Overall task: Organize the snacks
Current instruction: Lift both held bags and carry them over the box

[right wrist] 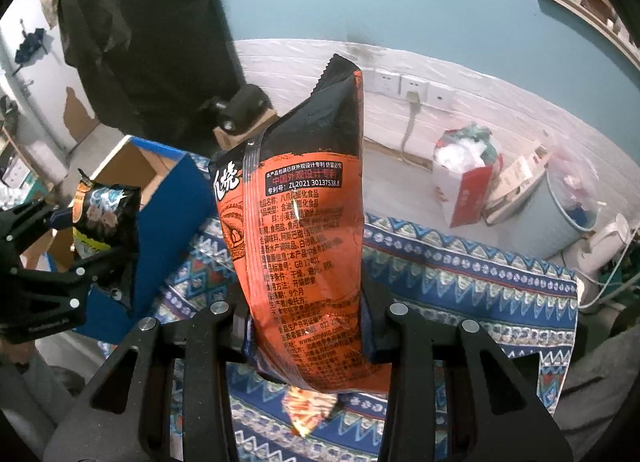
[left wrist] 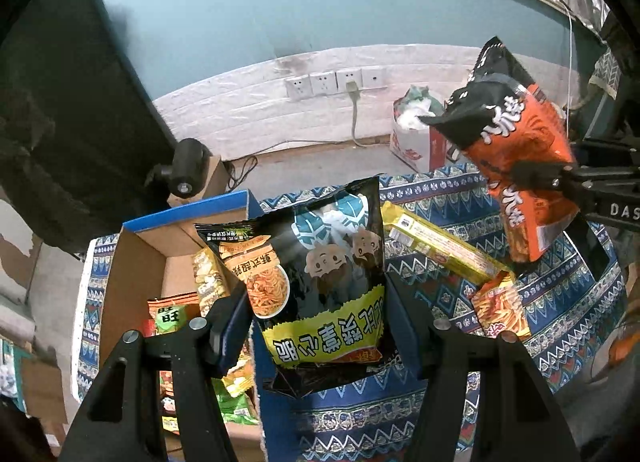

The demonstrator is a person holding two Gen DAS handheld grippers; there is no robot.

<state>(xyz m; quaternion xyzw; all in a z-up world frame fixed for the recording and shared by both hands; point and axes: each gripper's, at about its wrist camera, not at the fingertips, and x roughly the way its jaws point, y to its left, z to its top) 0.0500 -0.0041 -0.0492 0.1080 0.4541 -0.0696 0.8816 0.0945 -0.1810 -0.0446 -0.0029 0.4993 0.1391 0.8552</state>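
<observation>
My left gripper (left wrist: 320, 314) is shut on a black snack bag with a yellow band (left wrist: 332, 274), held in the air over the edge of a blue cardboard box (left wrist: 184, 213). The box holds several snack packs (left wrist: 208, 278). My right gripper (right wrist: 306, 322) is shut on an orange and black snack bag (right wrist: 304, 229), lifted above the patterned cloth. In the left wrist view that orange bag (left wrist: 516, 157) hangs at the upper right. In the right wrist view the black bag (right wrist: 108, 217) shows at the left, in the left gripper.
A blue patterned cloth (left wrist: 560, 294) covers the table. On it lie a long yellow pack (left wrist: 436, 246) and a small orange pack (left wrist: 500, 310). Beyond the table stand a red and white bag (right wrist: 464, 185), a grey bin (right wrist: 556, 213) and wall sockets (left wrist: 336, 81).
</observation>
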